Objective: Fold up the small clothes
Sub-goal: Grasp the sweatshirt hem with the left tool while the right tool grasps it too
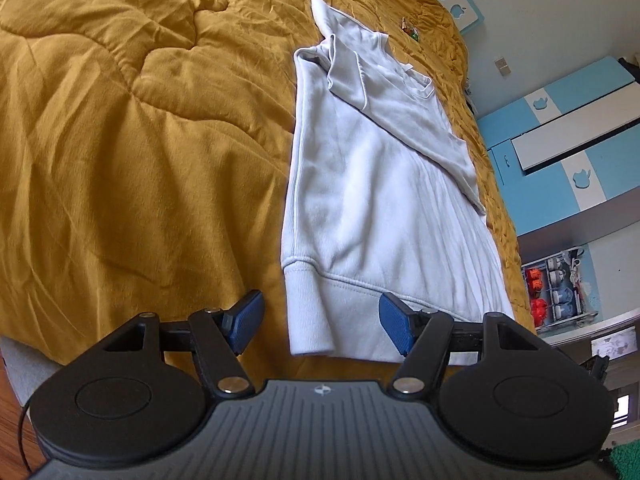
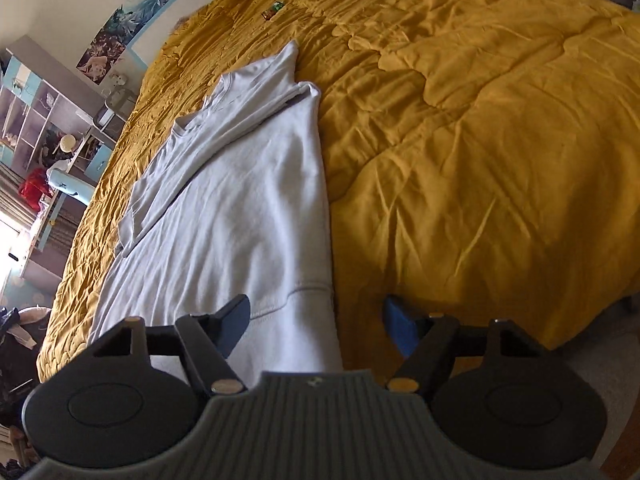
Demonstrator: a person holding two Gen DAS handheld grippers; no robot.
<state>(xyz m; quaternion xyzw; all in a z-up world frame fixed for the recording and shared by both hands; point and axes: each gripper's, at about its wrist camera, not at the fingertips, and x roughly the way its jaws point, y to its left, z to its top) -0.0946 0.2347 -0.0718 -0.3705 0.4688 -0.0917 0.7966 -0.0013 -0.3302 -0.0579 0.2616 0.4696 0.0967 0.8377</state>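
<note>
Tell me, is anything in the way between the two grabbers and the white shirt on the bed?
Nothing visible is. The left gripper and right gripper are both open right at the hem of the white sweatshirt. The small candy wrapper lies far beyond it on the yellow quilt.

I see sweatshirt (image 1: 360,200) flat on quilt (image 1: 120,140), hem twd me, neck far end, one sleeve (image 1: 400,108) folded across its chest. Small wrapper (image 1: 411,29) on quilt beyond neck. L gripper (image 1: 322,326) & R gripper (image 2: 316,326) both w/ jaws apart above hem
</note>
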